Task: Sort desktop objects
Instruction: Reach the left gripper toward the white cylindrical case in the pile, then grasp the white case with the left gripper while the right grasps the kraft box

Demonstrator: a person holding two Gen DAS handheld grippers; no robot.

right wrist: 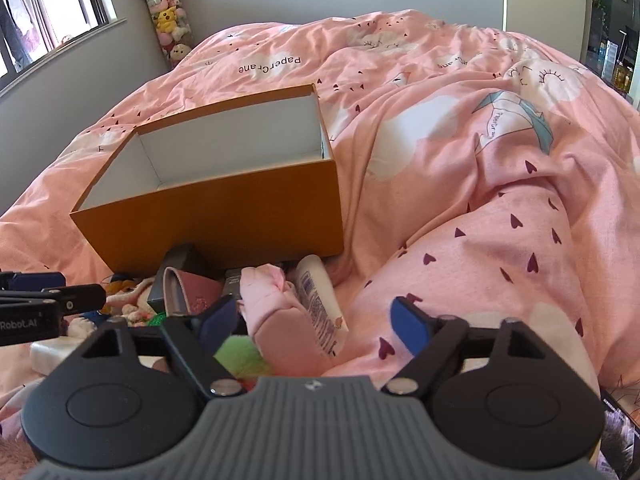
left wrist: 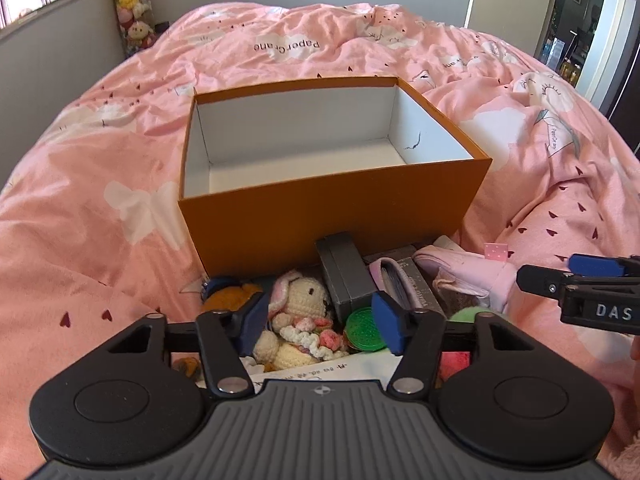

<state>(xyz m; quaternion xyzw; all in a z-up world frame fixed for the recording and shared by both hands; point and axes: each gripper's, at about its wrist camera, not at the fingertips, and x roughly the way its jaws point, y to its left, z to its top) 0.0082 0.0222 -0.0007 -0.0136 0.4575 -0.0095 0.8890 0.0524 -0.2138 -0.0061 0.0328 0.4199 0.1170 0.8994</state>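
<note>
1. Left wrist view: left gripper (left wrist: 322, 322) hovers over crochet bunny (left wrist: 298, 312), lower centre; fingers part open round it, no contact visible, nothing held.
2. Right gripper (right wrist: 310, 322) wide open, empty, above pink cloth (right wrist: 276, 308) & white tube (right wrist: 320, 304).
3. Orange box (left wrist: 332, 216) mid frame on bed, empty; clutter piled at its near wall.
4. Step, prob.: first pick. Next: lower, close on bunny, lift over box rim.
5. Text: "PaperCrane" on duvet (left wrist: 120, 128); "DAS" & "Robot.AI" on gripper bodies.
</note>
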